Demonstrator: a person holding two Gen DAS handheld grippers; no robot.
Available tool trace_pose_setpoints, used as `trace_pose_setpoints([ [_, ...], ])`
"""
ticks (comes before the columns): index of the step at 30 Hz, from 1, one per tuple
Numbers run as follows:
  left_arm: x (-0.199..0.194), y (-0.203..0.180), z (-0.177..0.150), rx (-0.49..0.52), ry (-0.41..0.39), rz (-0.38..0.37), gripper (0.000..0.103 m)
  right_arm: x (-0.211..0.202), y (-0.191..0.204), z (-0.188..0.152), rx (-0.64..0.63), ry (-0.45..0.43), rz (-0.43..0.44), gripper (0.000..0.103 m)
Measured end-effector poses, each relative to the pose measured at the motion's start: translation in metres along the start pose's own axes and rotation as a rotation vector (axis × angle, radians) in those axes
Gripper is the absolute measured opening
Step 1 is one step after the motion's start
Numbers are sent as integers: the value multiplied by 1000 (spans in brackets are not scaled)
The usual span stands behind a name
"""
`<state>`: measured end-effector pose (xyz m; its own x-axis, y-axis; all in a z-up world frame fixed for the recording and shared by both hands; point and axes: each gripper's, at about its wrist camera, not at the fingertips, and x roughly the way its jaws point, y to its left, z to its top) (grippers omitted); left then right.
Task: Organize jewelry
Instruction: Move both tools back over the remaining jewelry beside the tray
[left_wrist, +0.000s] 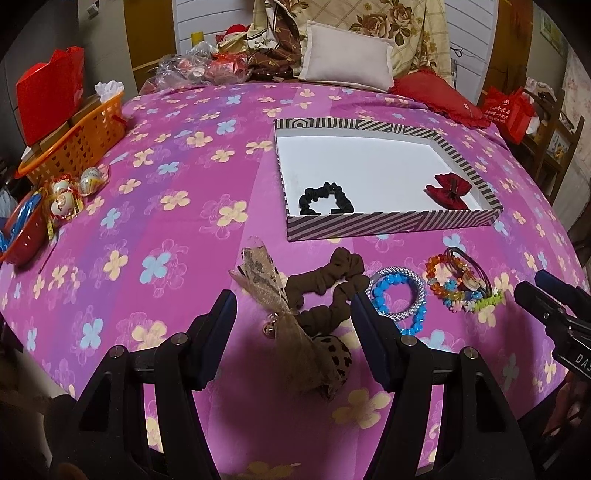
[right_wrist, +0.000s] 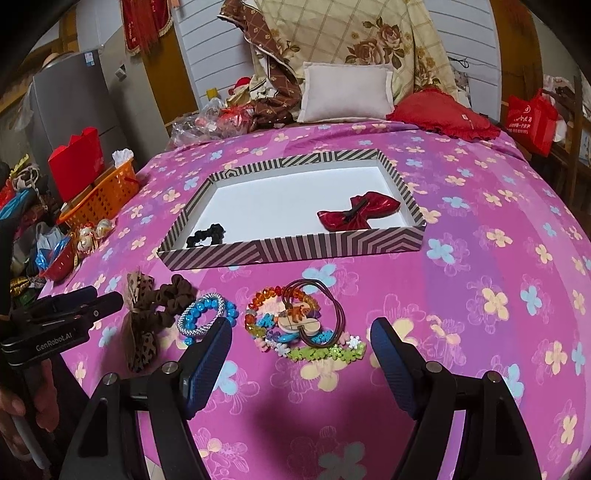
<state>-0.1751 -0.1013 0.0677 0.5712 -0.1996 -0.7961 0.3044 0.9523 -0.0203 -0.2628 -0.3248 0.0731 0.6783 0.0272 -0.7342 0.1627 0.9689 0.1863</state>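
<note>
Both hand-held grippers are held wide open with nothing between the fingers: the left hand-held gripper (left_wrist: 293, 321) straddles the soft, light brown scrunchie (left_wrist: 325, 288) on the bed, best pinched at its gathered fabric. Only the right view shows the red bow (right_wrist: 358, 216) fully in the striped box (right_wrist: 295, 249)

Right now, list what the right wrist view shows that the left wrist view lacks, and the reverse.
Only the right wrist view shows the grey refrigerator and the red fringed hanging. Only the left wrist view shows the whole black fabric scrunchie; the tray wall partly hides it in the right. Both show the striped cardboard tray, the shiny red bow and both open grippers.
</note>
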Motion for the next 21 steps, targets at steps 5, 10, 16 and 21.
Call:
trace_pose_setpoints([
  [5, 2, 2, -2, -4, 7, -1, 64, 2, 1, 0, -7, 7, 1, 75],
  [10, 4, 3, -3, -7, 16, 0, 64, 4, 1, 0, -10, 15, 1, 75],
  [16, 5, 4, -3, -13, 23, -2, 64, 7, 0, -1, -3, 23, 3, 75],
  [21, 5, 5, -3, -14, 24, -2, 64, 8, -1, -1, 0, 26, 3, 75],
])
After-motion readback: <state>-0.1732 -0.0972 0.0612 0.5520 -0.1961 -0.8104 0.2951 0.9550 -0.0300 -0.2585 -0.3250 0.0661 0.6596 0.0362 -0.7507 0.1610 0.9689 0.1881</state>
